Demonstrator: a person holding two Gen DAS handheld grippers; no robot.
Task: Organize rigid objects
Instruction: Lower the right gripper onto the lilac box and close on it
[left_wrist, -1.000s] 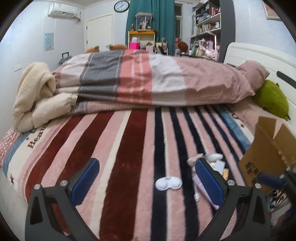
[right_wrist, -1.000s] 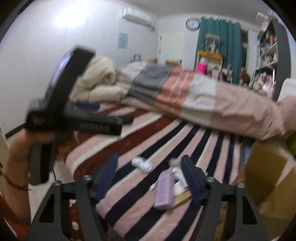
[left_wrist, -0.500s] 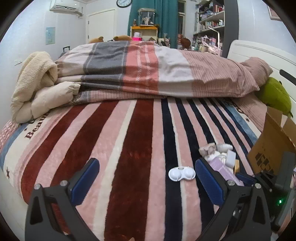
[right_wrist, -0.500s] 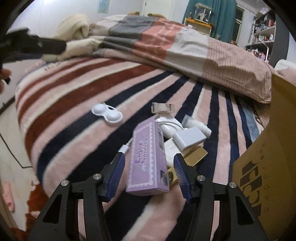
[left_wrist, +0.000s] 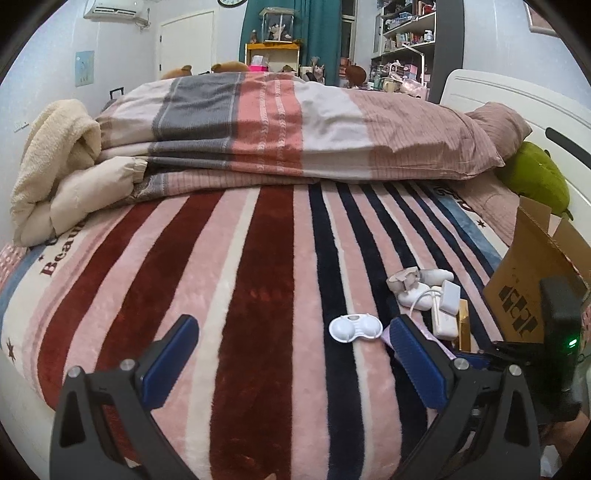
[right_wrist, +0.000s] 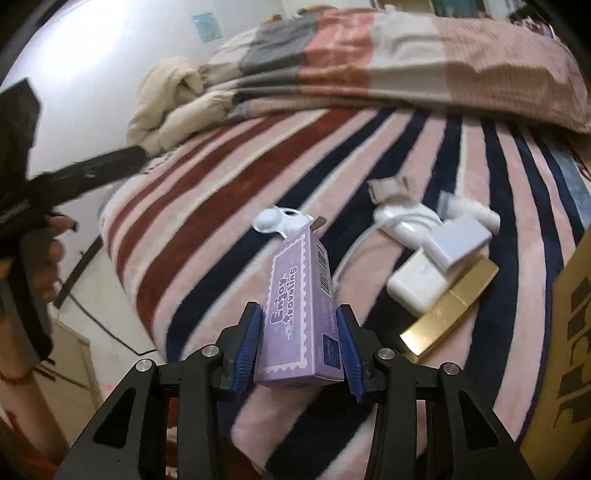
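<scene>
A purple box (right_wrist: 295, 280) printed "Enjoy traveling" lies on the striped blanket (left_wrist: 258, 295), its near end between my right gripper's blue pads. My right gripper (right_wrist: 299, 310) is closing, and both pads touch the box's sides. Beyond it lie a white twin-cup lens case (right_wrist: 275, 221), a white charger with cable (right_wrist: 406, 221), a white power bank (right_wrist: 417, 284) and a flat gold box (right_wrist: 448, 310). My left gripper (left_wrist: 291, 325) hovers open over the blanket, nothing between its fingers, with the lens case (left_wrist: 355, 328) just inside its right finger.
An open cardboard box (left_wrist: 524, 291) stands at the right edge of the bed, close to the items. A folded striped quilt (left_wrist: 295, 122) and a cream blanket (left_wrist: 55, 166) fill the far side. A green plush (left_wrist: 535, 177) lies by the headboard. A hand (right_wrist: 55, 229) holds the left gripper.
My right gripper came down from beside the left one to the pile and closed around the purple box. The left gripper sank a little toward the blanket, then held still.
</scene>
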